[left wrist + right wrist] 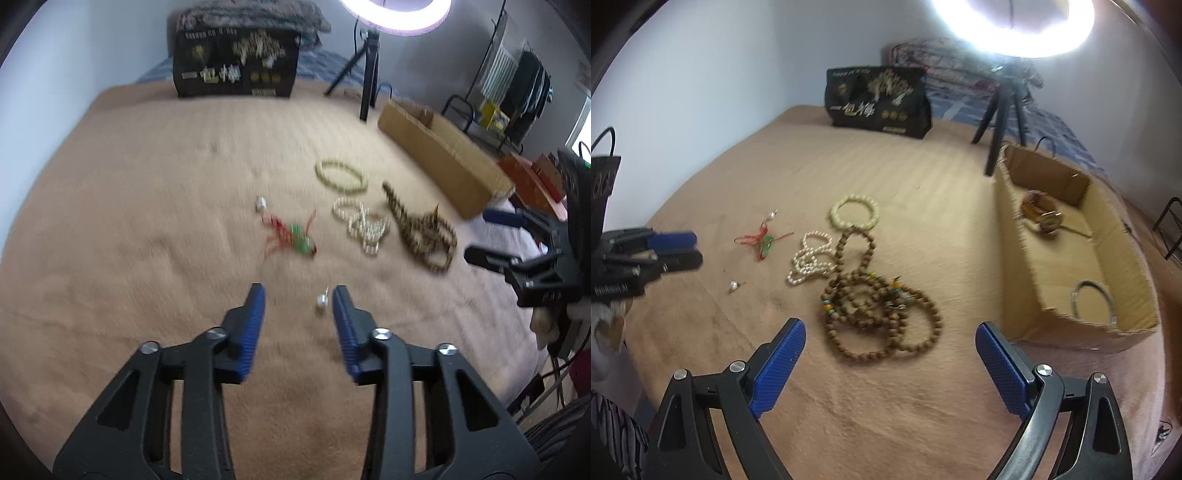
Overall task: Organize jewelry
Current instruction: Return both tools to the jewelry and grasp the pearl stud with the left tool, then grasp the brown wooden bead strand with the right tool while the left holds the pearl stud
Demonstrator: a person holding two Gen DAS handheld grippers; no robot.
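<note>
Tan blanket (886, 406), soft and faintly ribbed, covers the bed. On it, a tangle of brown wooden beads (875, 314) in round loops with a few coloured spacers; touching its far end, a cream bead bracelet (854, 213); just beside it, a heap of small white pearls (809, 264). Left of these, a green charm (765, 242) on thin red cord, blurred. Two small pearl studs: one (321, 301) close by, one (260, 204) farther, past the charm. Open cardboard box (1023, 291), rough-cut rim, holds a grey metal bangle (1091, 301) and an amber-coloured piece (1039, 214), too blurred to name. Black printed bag (879, 101) and ring-light tripod (1001, 110) stand at the far edge. Left gripper (299, 295) points steeply down, ribbed blue pads narrowly apart, empty; the near stud lies just inside its right pad, contact unclear. Right gripper (890, 332) points down over the wooden beads, jaws wide, holding nothing.
</note>
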